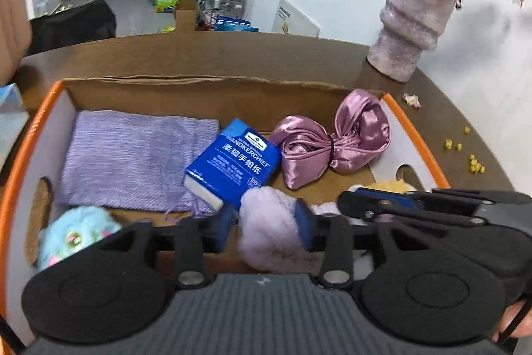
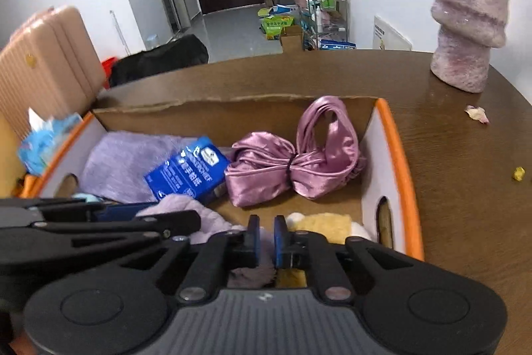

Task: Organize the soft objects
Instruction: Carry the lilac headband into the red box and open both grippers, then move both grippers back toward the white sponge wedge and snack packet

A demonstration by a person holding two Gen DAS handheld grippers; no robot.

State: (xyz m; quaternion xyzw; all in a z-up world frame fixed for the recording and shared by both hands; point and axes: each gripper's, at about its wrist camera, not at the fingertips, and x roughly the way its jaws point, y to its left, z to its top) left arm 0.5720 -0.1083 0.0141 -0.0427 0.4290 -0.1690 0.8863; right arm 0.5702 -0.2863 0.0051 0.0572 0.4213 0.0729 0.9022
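Observation:
An orange-rimmed cardboard box holds a lilac knit cloth, a blue handkerchief pack, a tied pink satin bundle and a pale blue plush toy. My left gripper hangs over the box's near side. A fluffy lilac piece sits between its parted pads, puffed out rather than squeezed. My right gripper is beside it, its pads almost together on a thin part of the same lilac fluff. A yellow plush lies just right of it.
A fuzzy mauve vase with flowers stands on the brown table behind and to the right of the box. Petals and yellow crumbs lie scattered right of the box. A tissue box and a pink suitcase sit to the left.

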